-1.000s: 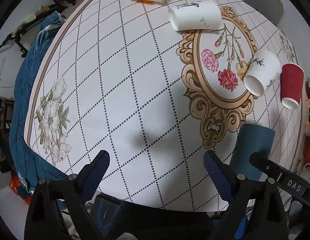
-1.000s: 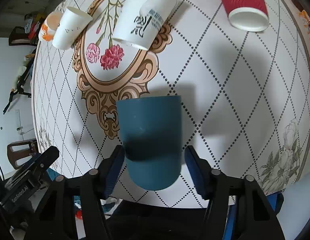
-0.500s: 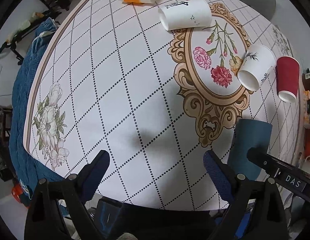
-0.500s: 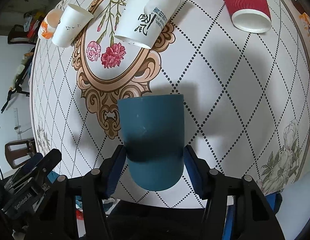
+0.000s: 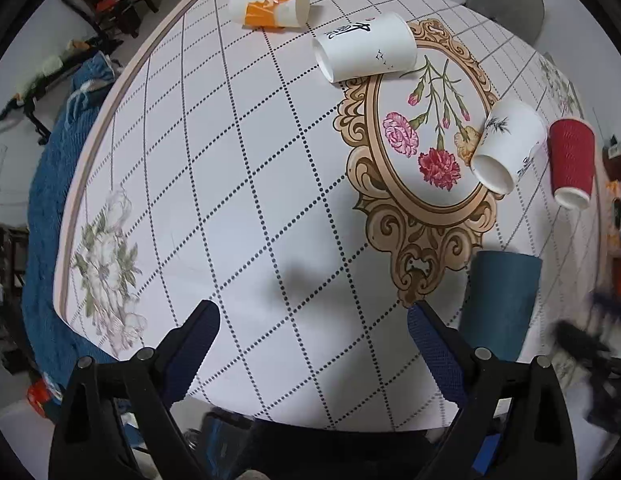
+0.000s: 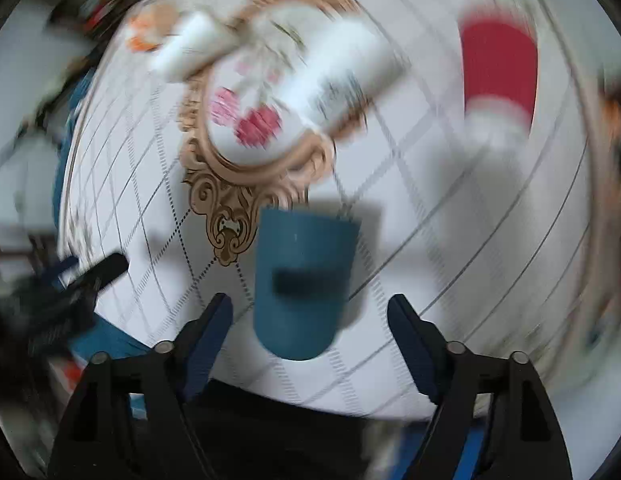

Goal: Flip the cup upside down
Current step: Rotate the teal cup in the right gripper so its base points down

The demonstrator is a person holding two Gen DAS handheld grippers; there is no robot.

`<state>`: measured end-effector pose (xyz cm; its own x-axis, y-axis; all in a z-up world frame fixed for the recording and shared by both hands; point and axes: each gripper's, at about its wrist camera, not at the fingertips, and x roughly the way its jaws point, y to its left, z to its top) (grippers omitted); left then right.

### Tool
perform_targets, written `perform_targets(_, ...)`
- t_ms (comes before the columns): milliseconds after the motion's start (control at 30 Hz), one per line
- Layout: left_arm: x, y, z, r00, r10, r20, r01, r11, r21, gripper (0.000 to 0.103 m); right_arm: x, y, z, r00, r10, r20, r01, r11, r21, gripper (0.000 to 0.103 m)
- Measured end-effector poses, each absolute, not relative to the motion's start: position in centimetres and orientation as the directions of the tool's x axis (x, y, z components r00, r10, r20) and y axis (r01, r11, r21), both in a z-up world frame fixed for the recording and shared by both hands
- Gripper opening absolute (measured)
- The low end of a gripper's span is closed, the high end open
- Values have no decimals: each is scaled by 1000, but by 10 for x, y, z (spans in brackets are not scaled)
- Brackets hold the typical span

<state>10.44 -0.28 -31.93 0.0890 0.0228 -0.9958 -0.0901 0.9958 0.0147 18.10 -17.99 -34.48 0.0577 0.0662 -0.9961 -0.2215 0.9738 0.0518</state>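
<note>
Right, biggest thing first: my table [image 5: 270, 184] with its diamond-grid cloth and gold-framed flower medallion fills both views. On it, the teal cup [image 6: 304, 284] stands mouth-down near the table's near edge, just beside the medallion's scroll, and it sits between my right gripper [image 6: 310, 316] fingers without touching either; those jaws are spread wide, clear gaps both sides. The right view is badly smeared. My left gripper [image 5: 312, 322] hangs over bare cloth, jaws spread, nothing between them. The red cup [image 5: 570, 160] lies on its side far right, just beside a white cup [image 5: 508, 144]; another white cup [image 5: 366, 46] and an orange-patterned cup [image 5: 270, 2] lie tipped farther back.
</note>
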Motion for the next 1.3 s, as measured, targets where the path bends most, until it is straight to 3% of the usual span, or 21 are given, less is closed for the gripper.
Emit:
perform_targets(100,103,-7,-324,92,43,-995,-73,997,37,96,171,-154,-314,227,-92,-970,-522,829,-201,90)
perform_targets(200,102,-8,-333,69,16,-997,-78,997,11,96,142,-122,-310,394,-194,-898,-782,444,-439,90)
perform_targets(267,101,-10,-338,56,5,-998,-77,997,1,96,123,-112,-322,470,-236,-851,-840,176,-513,90)
perform_targets(400,97,-13,-348,42,15,-999,-67,998,13,96,83,-107,-365,584,-261,-769,-800,-349,-489,90)
perform_targets(600,91,-7,-365,19,55,-998,-69,996,53,96,53,-116,-408,627,-195,-754,-616,-717,-327,90)
perform_targets(900,76,3,-396,-27,69,-997,-77,994,71,97,29,-133,-449,626,-109,-772,-342,-928,-146,90)
perform_targets(1300,65,14,-428,-61,75,-995,-84,993,80,96,25,-146,-479,616,-76,-784,-164,-986,-33,87)
